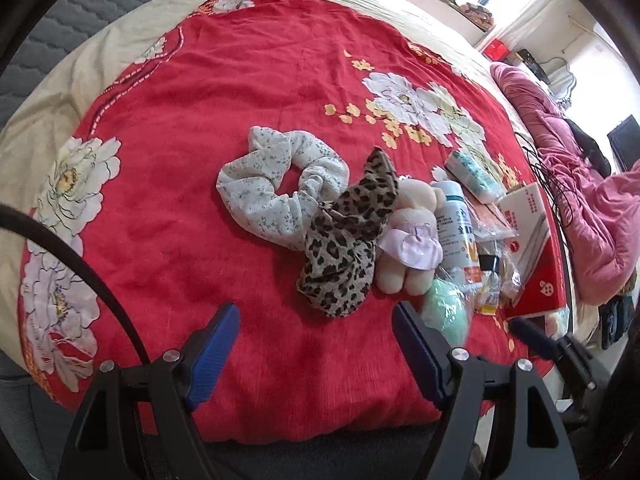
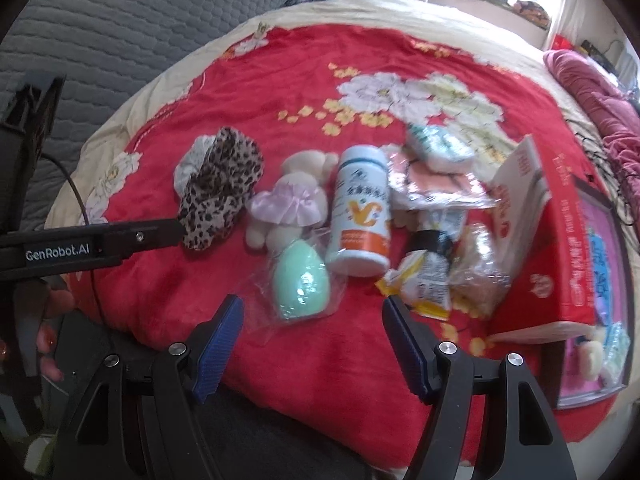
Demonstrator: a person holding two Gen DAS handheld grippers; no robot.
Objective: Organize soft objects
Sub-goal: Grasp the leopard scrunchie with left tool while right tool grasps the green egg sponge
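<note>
Soft objects are lying in a loose cluster on the red floral bedspread (image 1: 200, 220). A pale floral scrunchie (image 1: 276, 184) is sitting farthest toward the left in the left wrist view, and a leopard-print scrunchie (image 1: 344, 248) is overlapping its near right edge. A small cream plush toy (image 1: 404, 240) in a pink skirt is lying just beside the leopard-print one, touching it. A mint green sponge (image 2: 300, 280) in a clear wrapper is resting at the plush toy's near side, close to the bedspread's front edge.

Harder things are lying mixed in to the right: a white bottle (image 2: 360, 216) with an orange label is lying on its side against the plush toy, and several clear-wrapped packets (image 2: 432, 184) are piling up beyond it. A red and white box (image 2: 532, 240) is standing at the right end of the cluster.

The left gripper (image 1: 316, 344) is hovering above the bedspread in front of the leopard-print scrunchie, its blue-padded jaws standing wide with nothing between them. The right gripper (image 2: 312, 340) is hovering just in front of the mint green sponge, jaws likewise spread wide and gripping nothing. Neither is touching any object. In the right wrist view the left gripper's black body is reaching in from the left edge, ending near the leopard-print scrunchie.
</note>
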